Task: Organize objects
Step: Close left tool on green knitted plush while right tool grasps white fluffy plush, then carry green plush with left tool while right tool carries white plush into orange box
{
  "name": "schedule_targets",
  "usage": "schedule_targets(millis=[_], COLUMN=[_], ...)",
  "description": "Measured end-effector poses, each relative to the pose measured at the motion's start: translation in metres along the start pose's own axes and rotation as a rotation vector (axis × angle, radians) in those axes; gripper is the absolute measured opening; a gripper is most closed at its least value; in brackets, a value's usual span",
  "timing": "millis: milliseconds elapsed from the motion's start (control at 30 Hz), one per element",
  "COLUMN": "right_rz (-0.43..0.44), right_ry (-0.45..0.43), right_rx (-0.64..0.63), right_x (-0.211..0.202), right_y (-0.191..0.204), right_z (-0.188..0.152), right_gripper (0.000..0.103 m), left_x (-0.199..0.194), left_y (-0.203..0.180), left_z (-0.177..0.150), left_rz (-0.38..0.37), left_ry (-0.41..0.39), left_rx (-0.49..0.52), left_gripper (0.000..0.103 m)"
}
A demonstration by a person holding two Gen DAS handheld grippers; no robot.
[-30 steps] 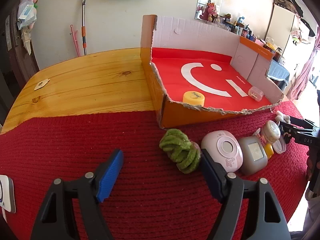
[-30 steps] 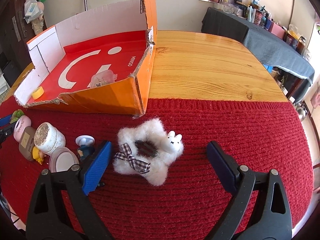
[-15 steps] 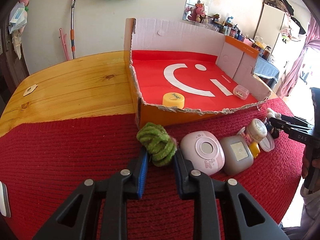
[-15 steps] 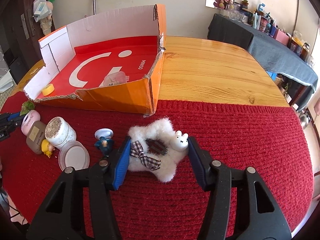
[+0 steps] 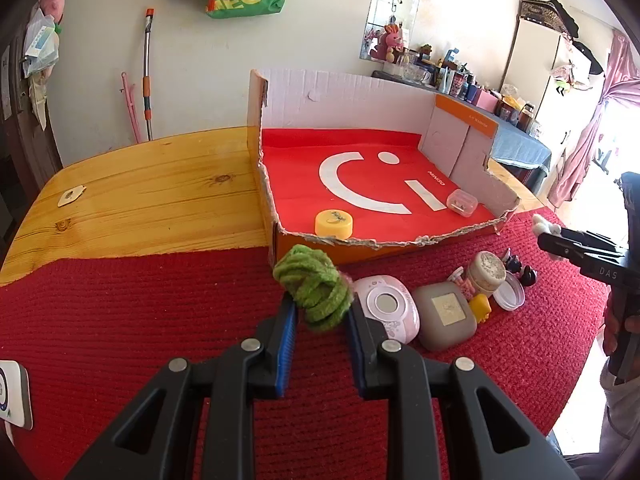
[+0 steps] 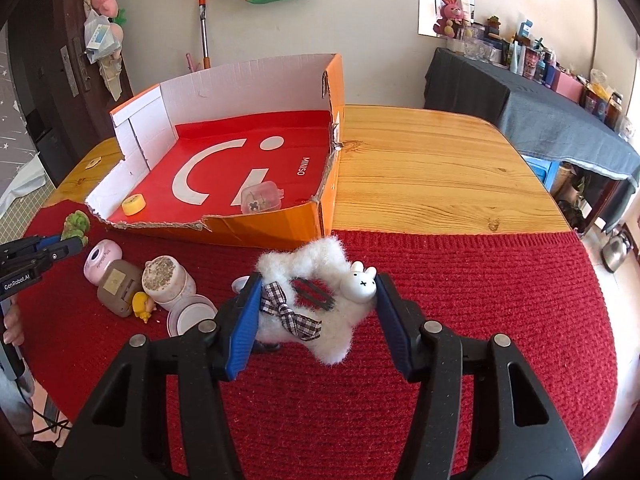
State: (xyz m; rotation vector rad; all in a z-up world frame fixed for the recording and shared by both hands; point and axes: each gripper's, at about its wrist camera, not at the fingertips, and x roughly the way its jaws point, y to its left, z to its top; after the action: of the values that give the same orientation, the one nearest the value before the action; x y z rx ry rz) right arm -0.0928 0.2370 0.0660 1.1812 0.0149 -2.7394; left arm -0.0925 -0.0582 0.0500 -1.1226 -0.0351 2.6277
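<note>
The left tongs [image 5: 320, 312] pinch the green yarn ball [image 5: 314, 286] by its near end, just above the red mat [image 5: 120, 320]. It looks soft, light and squishy, so a hold around the middle should be safer than one at the tip. The right tongs [image 6: 316, 308] squeeze the white fluffy star [image 6: 316, 304] from both sides, near its bow and its little bunny. It looks soft and light too, and fluff may slip, so they should press on the thick body. Behind them sit the pink case [image 5: 386, 308], grey case [image 5: 446, 316] and jar [image 5: 486, 274]. Farthest is the box [image 5: 360, 116], with a yellow lid [image 5: 334, 223] and clear case [image 5: 462, 202] inside.
</note>
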Motion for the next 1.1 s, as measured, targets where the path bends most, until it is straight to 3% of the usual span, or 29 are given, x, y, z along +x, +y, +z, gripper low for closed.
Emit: schedule_targets(millis=[400, 667, 867, 1100], right_rz=[0.029, 0.143, 0.246, 0.289], right_ry=[-0.012, -0.083, -0.039, 0.079], right_rx=[-0.002, -0.079, -0.235, -0.368], right_x=[-0.008, -0.03, -0.009, 0.047], right_y=[0.004, 0.027, 0.058, 0.077], right_z=[-0.001, 0.026, 0.058, 0.084], right_gripper=[0.053, 0.053, 0.053, 0.053], left_x=[-0.015, -0.014, 0.007, 0.053], left_y=[-0.007, -0.029, -0.05, -0.066], left_z=[0.005, 0.035, 0.066, 0.091], left_rz=[-0.028, -0.094, -0.162, -0.193], left_ry=[-0.031, -0.038, 0.026, 0.159], left_rx=[0.014, 0.095, 0.188, 0.291], left_gripper=[0.025, 0.025, 0.025, 0.025])
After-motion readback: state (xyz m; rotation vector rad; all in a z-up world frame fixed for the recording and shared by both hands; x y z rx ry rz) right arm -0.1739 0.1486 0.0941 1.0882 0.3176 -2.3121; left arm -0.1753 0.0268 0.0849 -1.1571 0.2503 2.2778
